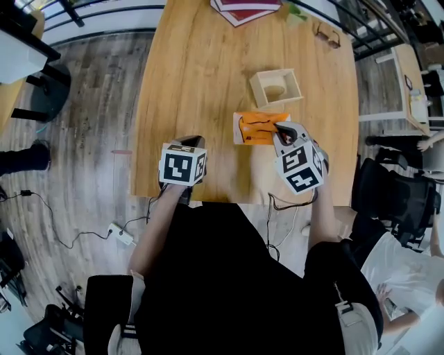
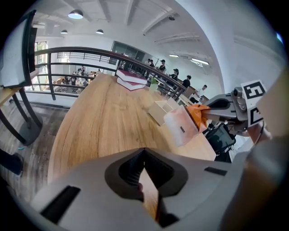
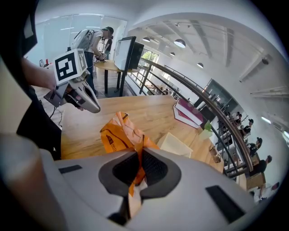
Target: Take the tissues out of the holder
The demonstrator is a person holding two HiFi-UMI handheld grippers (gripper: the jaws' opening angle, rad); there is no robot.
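The right tongs (image 1: pixel 279 129) are pinching the orange tissue pack (image 1: pixel 255 130) tight by its top to carry it, already out of the wooden holder (image 1: pixel 254 89) and just beside it over the worktop (image 1: pixel 201 90), while the left tongs (image 1: pixel 189 141) are hanging closed and empty.

Wood table (image 1: pixel 201 83) under my right hand-held gripper (image 1: pixel 281 128). Stack of books (image 1: pixel 243 8) at table's far end, well beyond it. Glasses (image 1: pixel 327 35) beyond it, to right. Black office chair (image 1: pixel 395 194) off its right side. White power strip (image 1: pixel 123 236) on floor (image 1: pixel 83 139), behind and left of my left hand-held gripper (image 1: pixel 189 141).
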